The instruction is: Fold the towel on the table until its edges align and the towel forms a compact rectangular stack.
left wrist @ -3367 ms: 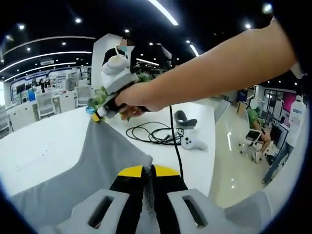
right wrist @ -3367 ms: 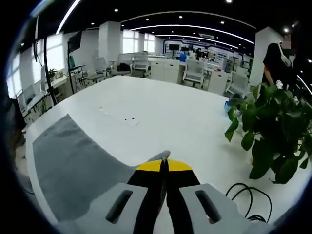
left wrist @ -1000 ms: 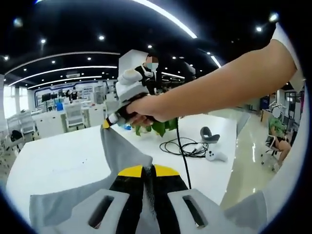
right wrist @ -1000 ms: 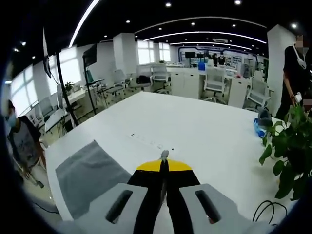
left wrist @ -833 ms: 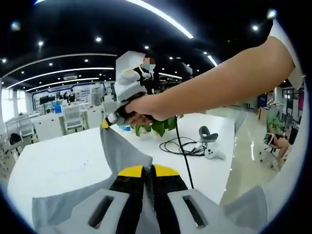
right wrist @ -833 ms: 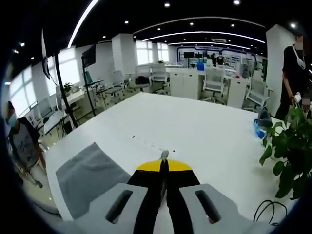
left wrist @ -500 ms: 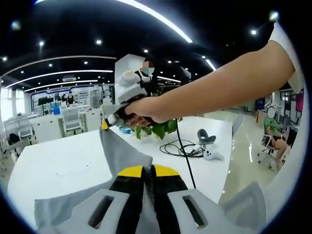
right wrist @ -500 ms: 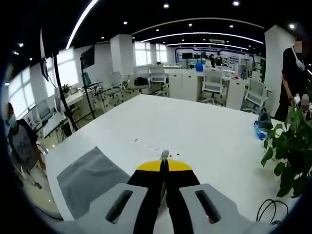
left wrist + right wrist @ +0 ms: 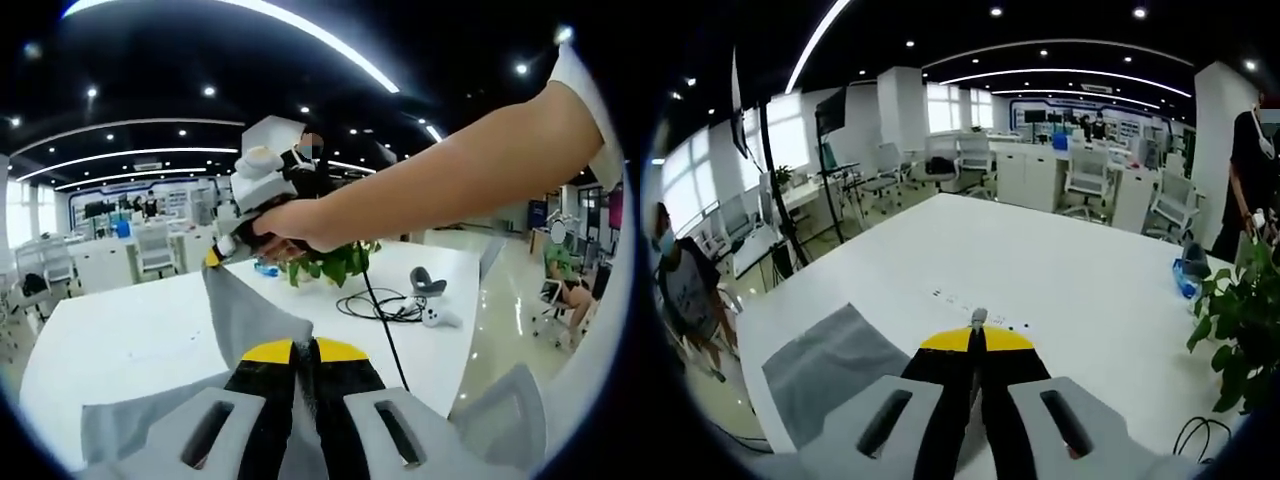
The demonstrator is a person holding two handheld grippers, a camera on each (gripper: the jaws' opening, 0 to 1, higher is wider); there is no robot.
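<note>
Lifting grey towel (image 9: 245,310) clear of desk (image 9: 120,335), left gripper (image 9: 305,347) and right gripper (image 9: 978,325) each pinching one corner, edges kept paired for folding

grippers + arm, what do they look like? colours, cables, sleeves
Both grippers alike: the left gripper and right gripper have black fingers with yellow tips on light grey slotted mounts. The right one has a white-grey body. A black cable hangs below the hand. The arm wears a short white sleeve.
</note>
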